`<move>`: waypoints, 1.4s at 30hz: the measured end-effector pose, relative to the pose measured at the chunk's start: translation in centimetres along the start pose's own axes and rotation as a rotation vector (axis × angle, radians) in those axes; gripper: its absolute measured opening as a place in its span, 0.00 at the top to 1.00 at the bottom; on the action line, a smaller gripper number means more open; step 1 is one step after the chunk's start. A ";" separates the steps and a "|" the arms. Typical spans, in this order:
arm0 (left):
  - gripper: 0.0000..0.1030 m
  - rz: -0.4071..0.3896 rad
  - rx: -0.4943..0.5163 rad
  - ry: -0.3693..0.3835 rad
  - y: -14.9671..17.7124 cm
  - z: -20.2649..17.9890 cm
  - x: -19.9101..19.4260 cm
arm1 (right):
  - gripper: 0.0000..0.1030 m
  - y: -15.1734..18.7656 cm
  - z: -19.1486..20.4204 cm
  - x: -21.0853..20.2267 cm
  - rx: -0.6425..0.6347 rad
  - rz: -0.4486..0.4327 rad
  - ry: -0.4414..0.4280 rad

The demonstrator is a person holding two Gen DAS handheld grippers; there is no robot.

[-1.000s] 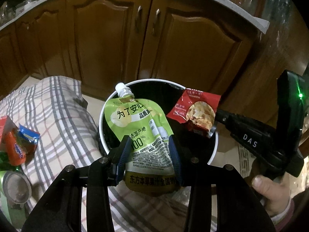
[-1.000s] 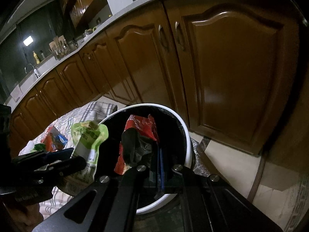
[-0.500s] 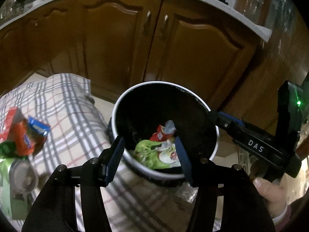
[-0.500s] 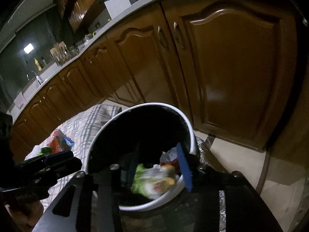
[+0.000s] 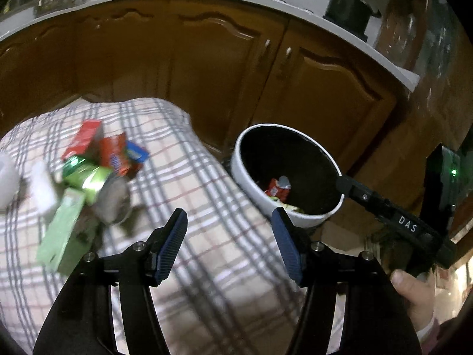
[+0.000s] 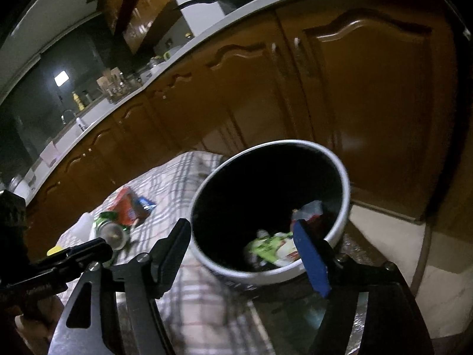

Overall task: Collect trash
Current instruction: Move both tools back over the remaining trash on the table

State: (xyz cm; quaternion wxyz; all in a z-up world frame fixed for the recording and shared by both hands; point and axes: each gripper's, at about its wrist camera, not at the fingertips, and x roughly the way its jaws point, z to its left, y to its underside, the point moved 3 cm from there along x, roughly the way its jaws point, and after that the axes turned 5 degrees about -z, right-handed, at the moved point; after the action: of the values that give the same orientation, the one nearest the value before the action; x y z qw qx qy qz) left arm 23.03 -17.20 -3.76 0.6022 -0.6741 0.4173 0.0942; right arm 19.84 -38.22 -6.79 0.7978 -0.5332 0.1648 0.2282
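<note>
Trash first — a blurred heap of it (image 5: 88, 174) lies on the checked cloth (image 5: 183, 189) to my left: a red wrapper, a blue-edged packet, a shiny green can and a pale green box, all touching or overlapping. More of it sits at the bottom of the white-rimmed bin (image 5: 251, 183), where I can see a red packet (image 5: 278, 188) and a green pouch (image 6: 273, 247) side by side.

My left gripper (image 5: 229, 244) hangs over the cloth just beside the bin, jaws opening, blue pads apart with nothing between them — only plaid fabric shows through the gap. My right gripper (image 6: 241, 261) points down at the bin's near rim, jaws opening too and spread wide, nothing pinched; the bin's dark inside shows between the fingers.

In the left wrist view the right gripper's black finger reaches over the bin's far edge, my hand (image 5: 414, 293) wrapped round its handle. Brown cabinet doors (image 5: 319, 94) stand behind the bin.
</note>
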 end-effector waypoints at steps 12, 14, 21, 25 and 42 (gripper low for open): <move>0.41 -0.018 -0.096 -0.081 3.2 6.3 -4.7 | 0.28 2.5 5.1 1.0 -0.055 0.049 -0.064; 0.41 -0.025 -0.107 -0.093 3.5 7.1 -5.3 | 0.28 3.0 5.9 1.1 -0.063 0.057 -0.073; 0.41 -0.037 -0.146 -0.118 4.5 9.4 -6.9 | 0.28 4.2 8.5 1.8 -0.076 0.080 -0.116; 0.41 -0.048 -0.160 -0.138 4.8 10.9 -7.8 | 0.28 4.3 10.3 2.3 -0.100 0.090 -0.142; 0.38 0.003 -0.122 -0.172 4.4 14.0 -6.0 | 0.28 4.0 15.3 5.1 -0.201 0.125 -0.228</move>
State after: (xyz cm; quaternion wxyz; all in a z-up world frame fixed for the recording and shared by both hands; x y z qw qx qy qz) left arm 21.48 -1.76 -6.80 0.5937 -0.6982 0.3585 0.1776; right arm 22.24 -21.81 -6.73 0.7382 -0.5696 0.0824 0.3519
